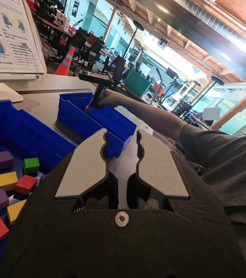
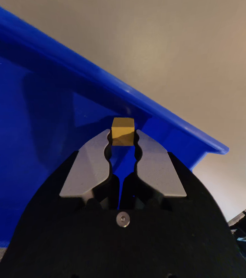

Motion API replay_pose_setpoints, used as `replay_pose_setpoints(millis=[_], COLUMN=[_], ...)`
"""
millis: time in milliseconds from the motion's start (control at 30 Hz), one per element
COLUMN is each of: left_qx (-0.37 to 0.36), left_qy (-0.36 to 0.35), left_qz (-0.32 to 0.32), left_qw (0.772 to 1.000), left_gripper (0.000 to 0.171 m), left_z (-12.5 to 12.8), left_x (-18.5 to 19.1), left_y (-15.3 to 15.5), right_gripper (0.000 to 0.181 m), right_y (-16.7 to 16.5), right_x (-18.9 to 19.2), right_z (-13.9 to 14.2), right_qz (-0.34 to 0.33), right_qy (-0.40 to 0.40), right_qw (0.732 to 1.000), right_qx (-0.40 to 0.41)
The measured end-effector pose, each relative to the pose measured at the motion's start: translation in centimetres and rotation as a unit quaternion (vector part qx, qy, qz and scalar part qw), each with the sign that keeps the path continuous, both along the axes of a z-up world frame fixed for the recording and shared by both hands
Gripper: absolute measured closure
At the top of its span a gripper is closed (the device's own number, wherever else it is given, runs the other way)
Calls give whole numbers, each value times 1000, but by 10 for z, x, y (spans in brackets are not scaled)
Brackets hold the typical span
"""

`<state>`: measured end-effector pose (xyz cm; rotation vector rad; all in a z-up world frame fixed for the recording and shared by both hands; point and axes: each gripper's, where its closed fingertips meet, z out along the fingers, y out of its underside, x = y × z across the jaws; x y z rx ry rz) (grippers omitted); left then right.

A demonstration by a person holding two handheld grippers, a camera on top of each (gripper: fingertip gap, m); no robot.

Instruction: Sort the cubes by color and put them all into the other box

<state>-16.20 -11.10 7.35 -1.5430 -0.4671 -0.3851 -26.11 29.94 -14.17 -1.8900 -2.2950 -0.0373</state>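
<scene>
Right tongs (image 2: 123, 135) pinch yellow cube (image 2: 123, 132) inside blue bin (image 2: 44, 120).

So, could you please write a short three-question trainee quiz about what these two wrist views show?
1. True or false: the right hand-held gripper is shut on a small yellow wooden cube.
2. What does the left hand-held gripper hold?
3. Which bin holds the loose coloured wooden cubes: (a) the near blue plastic bin, (b) the far blue plastic bin?

Key: 1 true; 2 nothing, it is open; 3 a.
</scene>
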Motion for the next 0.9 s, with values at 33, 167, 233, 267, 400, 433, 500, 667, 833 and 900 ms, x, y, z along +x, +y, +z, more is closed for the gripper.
replay_pose_setpoints(millis=[33, 167, 233, 267, 400, 433, 500, 667, 833, 900], left_qx=[-2, -2, -3, -1, 3, 3, 2, 0, -44, -94], left_qy=[-1, -7, -7, -6, -4, -3, -1, 1, 26, 45], left_qz=[0, 0, 2, 5, 13, 13, 14, 13, 60, 99], left_qw=[1000, 1000, 1000, 1000, 1000, 1000, 1000, 1000, 997, 990], left_gripper=[134, 134, 134, 134, 135, 135, 134, 134, 135, 135], left_z=[-1, -4, -4, -3, 0, 0, 1, 1, -9, -21], left_x=[-1, -2, -3, -4, -6, -6, -5, -4, -17, -29], left_y=[0, 2, 0, -1, -6, -6, -6, -5, -11, -16], right_gripper=[154, 154, 154, 153, 146, 140, 132, 132, 131, 131], right_y=[-1, -4, -3, -3, 0, 0, -2, -7, -22, -32], right_x=[0, 1, 3, 5, 9, 9, 9, 7, 7, 15], right_z=[-2, -8, -11, -13, -18, -19, -18, 2, 65, 95], right_qz=[-1, 0, 3, 4, -5, -6, -5, -3, 22, 45], right_qy=[-3, -12, -19, -23, -37, -39, -39, -21, 77, 132], right_qw=[1000, 1000, 1000, 999, 999, 999, 999, 1000, 997, 990], right_qx=[4, 14, 22, 24, 23, 24, 20, 14, -5, -7])
